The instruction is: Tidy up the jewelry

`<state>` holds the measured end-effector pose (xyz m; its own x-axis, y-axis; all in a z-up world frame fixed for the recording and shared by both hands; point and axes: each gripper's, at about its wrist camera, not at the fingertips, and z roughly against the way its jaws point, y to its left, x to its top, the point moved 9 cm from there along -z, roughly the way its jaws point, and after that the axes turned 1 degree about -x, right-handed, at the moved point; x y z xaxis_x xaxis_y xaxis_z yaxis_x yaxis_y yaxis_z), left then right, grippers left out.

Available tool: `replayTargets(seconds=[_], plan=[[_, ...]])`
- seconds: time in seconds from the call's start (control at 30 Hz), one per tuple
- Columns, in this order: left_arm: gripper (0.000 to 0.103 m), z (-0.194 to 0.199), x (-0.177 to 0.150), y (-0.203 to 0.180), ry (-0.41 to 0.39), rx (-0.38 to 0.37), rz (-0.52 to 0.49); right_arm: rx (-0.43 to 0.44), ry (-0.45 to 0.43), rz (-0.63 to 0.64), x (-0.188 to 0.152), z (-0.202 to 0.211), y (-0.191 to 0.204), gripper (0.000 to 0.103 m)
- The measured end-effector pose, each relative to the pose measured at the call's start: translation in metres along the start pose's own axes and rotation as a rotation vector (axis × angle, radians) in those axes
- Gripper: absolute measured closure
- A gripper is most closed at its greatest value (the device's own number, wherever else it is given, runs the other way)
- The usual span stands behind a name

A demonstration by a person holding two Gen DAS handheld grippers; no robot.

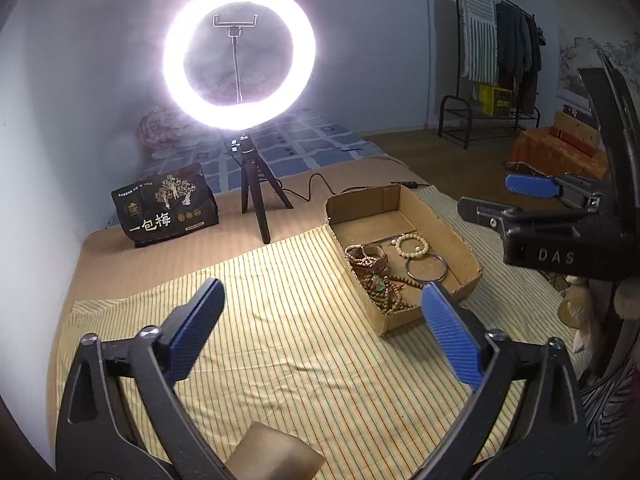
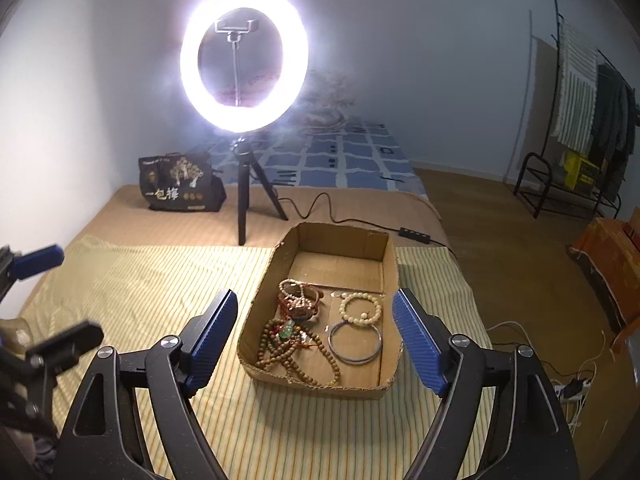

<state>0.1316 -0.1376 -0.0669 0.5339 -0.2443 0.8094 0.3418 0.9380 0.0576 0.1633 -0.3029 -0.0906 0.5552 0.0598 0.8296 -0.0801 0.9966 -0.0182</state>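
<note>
Jaws of the left gripper (image 1: 322, 334) and right gripper (image 2: 316, 342) stand apart, empty, above the striped cloth (image 1: 280, 320); the shallow cardboard box (image 2: 280, 344) holds beaded bracelets (image 2: 360, 308).

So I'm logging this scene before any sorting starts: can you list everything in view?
cardboard tray: one, brown, on the striped cloth.
wooden bead strands: tangled pile, brown, tray's near left.
bead bracelet: one, cream, tray's right side.
metal bangle: one, silver, just nearer than the cream bracelet.
striped cloth: one, yellow-green, over the bed.
ring light: one, white, lit, on a black tripod.
snack bag: one, black, left of the tripod.
clothes rack: one, black, far right.
left tongs: blue pads, open, empty.
right tongs: blue pads, open, empty.
</note>
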Motion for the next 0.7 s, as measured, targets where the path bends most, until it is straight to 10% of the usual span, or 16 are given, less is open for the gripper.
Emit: replayTargets(seconds=[0.7], plan=[[0.000, 0.000, -0.001, 0.011, 0.004, 0.053, 0.016, -0.073, -0.051, 0.022, 0.000, 0.003, 0.002, 0.022]])
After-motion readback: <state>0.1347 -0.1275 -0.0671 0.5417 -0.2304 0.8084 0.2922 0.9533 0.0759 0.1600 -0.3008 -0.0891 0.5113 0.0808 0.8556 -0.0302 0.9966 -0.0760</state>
